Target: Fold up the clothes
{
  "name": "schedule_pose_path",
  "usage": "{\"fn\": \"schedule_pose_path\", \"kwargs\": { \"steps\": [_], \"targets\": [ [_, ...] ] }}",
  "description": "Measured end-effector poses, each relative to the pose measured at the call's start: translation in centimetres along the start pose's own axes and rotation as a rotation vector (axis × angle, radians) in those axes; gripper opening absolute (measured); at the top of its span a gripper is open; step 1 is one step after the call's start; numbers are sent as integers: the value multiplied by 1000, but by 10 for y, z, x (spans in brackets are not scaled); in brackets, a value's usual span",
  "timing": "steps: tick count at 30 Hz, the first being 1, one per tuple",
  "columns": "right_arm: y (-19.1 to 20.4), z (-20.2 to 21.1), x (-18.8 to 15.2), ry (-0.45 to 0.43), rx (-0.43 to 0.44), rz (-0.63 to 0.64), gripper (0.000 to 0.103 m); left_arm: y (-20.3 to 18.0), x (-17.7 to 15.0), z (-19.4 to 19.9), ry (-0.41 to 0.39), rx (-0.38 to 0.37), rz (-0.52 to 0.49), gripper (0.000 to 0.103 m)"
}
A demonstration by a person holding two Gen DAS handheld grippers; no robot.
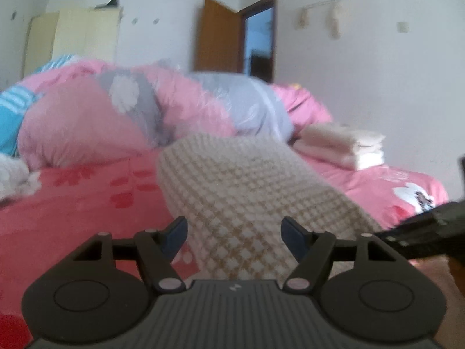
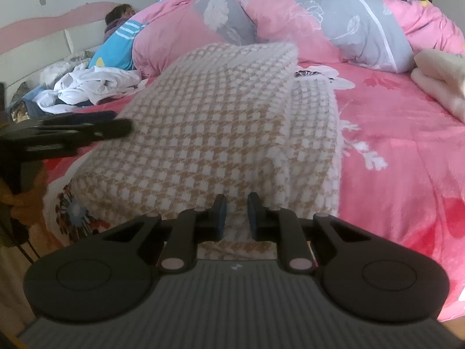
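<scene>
Two claws work over one checked, tan-and-white garment (image 2: 221, 122) that lies in the middle of the pink bed (image 2: 407, 151), already doubled over into a thick, rounded bundle. The step in hand looks like a further fold, or the gathering of the near edge.

The right claw (image 2: 236, 216) has its blue pads drawn close with a narrow gap; a bit of the checked cloth shows in that gap, but whether the pads pinch it cannot be told. The left claw (image 1: 234, 235) stands wide open at the bundle's near edge, holding nothing, with cloth showing between its fingers. In the right wrist view it comes in from 9 o'clock.

The next move probably calls for both claws to take the near hem firmly and carry it toward 12 o'clock, keeping the layers level.

Around it: a bunched pink-and-grey quilt (image 2: 290, 17) at 12 o'clock close behind the garment, which may crowd the fold; a stack of folded pale cloths (image 1: 343, 145) at 3 o'clock; crumpled white laundry (image 2: 96, 87) at 10 o'clock; a person lies by the headboard (image 2: 35, 32).
</scene>
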State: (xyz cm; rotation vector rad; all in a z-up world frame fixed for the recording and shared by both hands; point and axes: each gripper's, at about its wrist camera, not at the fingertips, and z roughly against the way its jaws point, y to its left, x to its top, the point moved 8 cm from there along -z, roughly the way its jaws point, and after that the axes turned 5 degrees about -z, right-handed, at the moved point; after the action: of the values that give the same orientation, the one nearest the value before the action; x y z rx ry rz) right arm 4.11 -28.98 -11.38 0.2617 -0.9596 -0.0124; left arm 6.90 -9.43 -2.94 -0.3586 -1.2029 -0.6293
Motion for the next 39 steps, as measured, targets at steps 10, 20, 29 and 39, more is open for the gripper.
{"fn": "schedule_pose_path", "kwargs": {
  "steps": [10, 20, 29, 39],
  "targets": [
    [2, 0, -1, 6, -11, 10, 14, -45, -37, 6, 86, 0, -223, 75],
    [2, 0, -2, 6, -14, 8, 14, -42, -43, -13, 107, 172, -308, 72],
    [10, -5, -5, 23, 24, 30, 14, -21, -50, -4, 135, 228, -242, 73],
    [7, -5, -5, 23, 29, 23, 14, 10, -58, 28, 135, -25, 10, 72]
  ]
}}
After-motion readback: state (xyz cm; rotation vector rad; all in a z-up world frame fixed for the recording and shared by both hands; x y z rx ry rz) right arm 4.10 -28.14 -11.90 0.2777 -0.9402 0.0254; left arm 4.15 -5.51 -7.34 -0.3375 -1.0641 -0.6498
